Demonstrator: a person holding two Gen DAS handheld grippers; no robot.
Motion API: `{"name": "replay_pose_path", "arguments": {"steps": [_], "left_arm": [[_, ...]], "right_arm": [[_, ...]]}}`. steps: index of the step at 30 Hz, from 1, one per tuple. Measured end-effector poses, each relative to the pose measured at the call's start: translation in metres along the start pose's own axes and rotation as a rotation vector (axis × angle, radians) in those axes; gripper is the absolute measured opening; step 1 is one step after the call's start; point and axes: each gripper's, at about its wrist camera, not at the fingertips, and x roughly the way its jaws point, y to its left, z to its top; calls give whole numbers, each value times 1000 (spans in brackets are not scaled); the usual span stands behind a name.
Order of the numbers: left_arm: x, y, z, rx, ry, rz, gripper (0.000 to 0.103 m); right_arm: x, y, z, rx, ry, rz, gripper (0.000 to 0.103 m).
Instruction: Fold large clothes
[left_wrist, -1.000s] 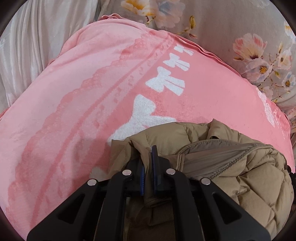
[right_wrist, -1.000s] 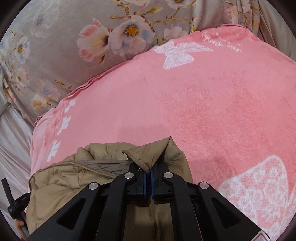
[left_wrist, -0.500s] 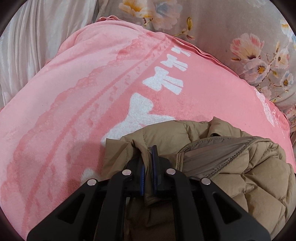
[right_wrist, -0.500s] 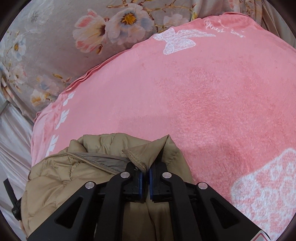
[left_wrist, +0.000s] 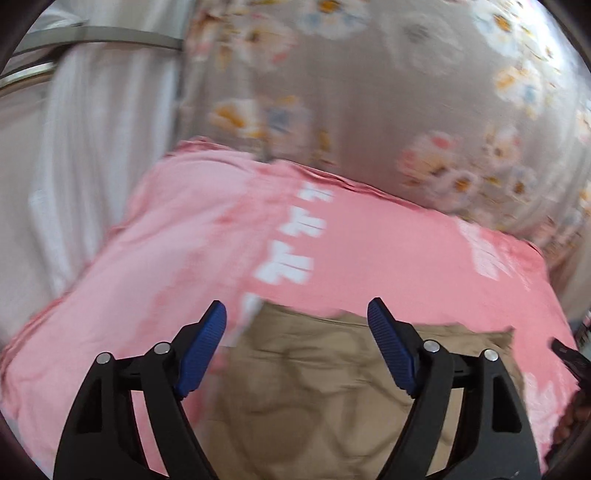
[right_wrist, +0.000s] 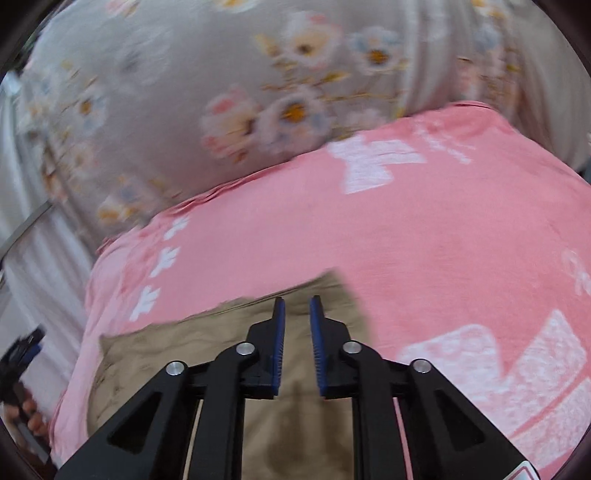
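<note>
Both grippers now lifted off the tan jacket they pinched before, left wrist view, left gripper (left_wrist: 296, 321) just opened, spread wide and empty, tan jacket (left_wrist: 332, 391) lying blurred on pink blanket (left_wrist: 184, 236) below, right wrist view, right gripper (right_wrist: 296, 317) just parting, narrow empty gap, jacket beneath, floral bedding (right_wrist: 184, 92) behind.

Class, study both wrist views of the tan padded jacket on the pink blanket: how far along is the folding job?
Done: the tan jacket lies folded in a compact block on the pink blanket. In hand: nothing; the left tongs stand wide and the right tongs slightly parted, both having just been opening, with no fabric between the pads. Left: perhaps only tidying; blur hides the jacket's edges.
</note>
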Motion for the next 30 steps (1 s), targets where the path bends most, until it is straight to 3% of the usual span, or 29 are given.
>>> {"name": "replay_pose_path", "arguments": {"steps": [2,6,9,13,30], "left_arm": [[25,-35,-7,54,45,-11,73],[87,-79,-29,100,149,6,66],[120,-92,-45,126,186,61,66],[149,-90,-60,102,235,68,65],[169,-95,-80,137,171,125,67]], "right_arm": [[18,36,-6,-72,32,39,10],[66,90,-24,-216,94,17,9],[91,95,-31,-264,119,-28,9],[125,83,-41,-264,168,-72,9],[155,79,-64,-263,158,-103,4]]}}
